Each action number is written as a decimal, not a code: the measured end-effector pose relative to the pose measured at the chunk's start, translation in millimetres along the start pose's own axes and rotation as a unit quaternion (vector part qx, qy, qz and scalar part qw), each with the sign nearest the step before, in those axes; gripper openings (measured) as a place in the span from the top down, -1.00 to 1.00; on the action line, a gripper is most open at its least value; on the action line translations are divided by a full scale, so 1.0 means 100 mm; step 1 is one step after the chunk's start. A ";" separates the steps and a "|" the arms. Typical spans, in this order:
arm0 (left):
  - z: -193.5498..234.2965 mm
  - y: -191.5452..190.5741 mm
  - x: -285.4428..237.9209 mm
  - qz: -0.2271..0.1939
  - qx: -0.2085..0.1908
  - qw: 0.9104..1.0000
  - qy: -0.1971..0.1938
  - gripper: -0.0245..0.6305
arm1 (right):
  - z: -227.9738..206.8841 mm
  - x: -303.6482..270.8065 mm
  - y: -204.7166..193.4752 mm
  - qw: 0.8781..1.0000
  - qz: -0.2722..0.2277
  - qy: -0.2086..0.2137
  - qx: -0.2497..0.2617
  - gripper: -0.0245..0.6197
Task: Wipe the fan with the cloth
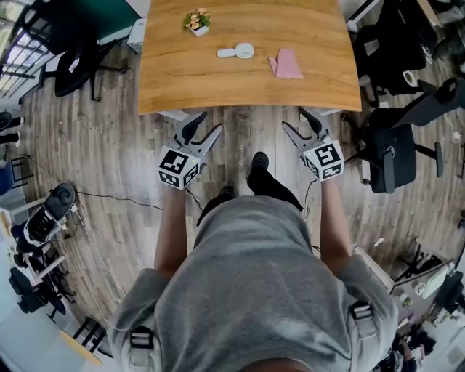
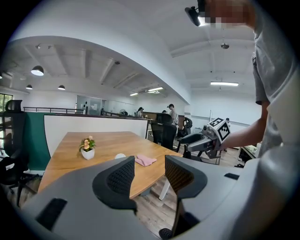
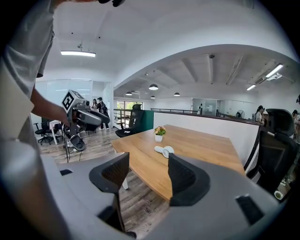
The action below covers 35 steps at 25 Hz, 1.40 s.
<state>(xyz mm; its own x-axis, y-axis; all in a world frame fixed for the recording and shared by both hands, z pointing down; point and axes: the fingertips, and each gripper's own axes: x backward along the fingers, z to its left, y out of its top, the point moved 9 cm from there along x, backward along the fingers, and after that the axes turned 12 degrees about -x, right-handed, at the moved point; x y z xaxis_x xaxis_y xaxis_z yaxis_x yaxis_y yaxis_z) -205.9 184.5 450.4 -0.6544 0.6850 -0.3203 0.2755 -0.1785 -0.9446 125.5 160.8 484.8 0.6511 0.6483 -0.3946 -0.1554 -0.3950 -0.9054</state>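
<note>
An open-plan office with a grey wood-plank floor (image 1: 109, 145) and a light wooden table (image 1: 247, 87), seen from above the person in a grey shirt (image 1: 254, 276) who stands at its near edge. A small white fan (image 1: 237, 51) lies flat near the middle of the tabletop, its handle pointing left. A folded pink cloth (image 1: 287, 64) lies just beside it on the right, with a strip of bare wood between the two. Farther back and to the left stands a white pot of flowers (image 1: 197, 22), well apart from both.

The left gripper (image 1: 211, 122) and the right gripper (image 1: 293, 118) are held side by side over the floor, just short of the table's near edge, both pointing toward it. Each carries its cube of square markers close to the hand. In the left gripper view the two dark ribbed pads stand apart with nothing between them; the cloth and part of the fan show on the table beyond the gap. In the right gripper view the jaws are likewise spread and empty, with the fan and the flower pot visible past them.

A black office chair (image 1: 392, 156) stands to the right of the table and another black chair (image 1: 73, 65) to the left.
</note>
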 end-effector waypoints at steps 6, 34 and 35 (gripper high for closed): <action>0.07 0.08 -0.27 0.003 0.004 1.000 0.019 0.30 | -0.34 -0.12 0.07 1.000 0.005 0.015 0.006 0.09; 1.05 0.22 -1.40 0.016 0.001 1.000 -0.008 0.30 | -1.41 -0.80 0.28 0.999 0.036 -0.025 -0.007 0.10; 1.12 0.23 -1.45 0.018 0.000 1.000 -0.011 0.30 | -1.44 -0.85 0.30 0.999 0.036 -0.029 -0.009 0.10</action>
<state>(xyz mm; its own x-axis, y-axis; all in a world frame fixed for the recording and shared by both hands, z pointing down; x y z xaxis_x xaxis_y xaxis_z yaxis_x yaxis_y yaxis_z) -183.7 1.4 467.3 -0.6591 0.6631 -0.3548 0.2987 -0.2021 -0.9327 172.5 0.8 513.8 0.5946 0.6544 -0.4671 -0.1857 -0.4535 -0.8717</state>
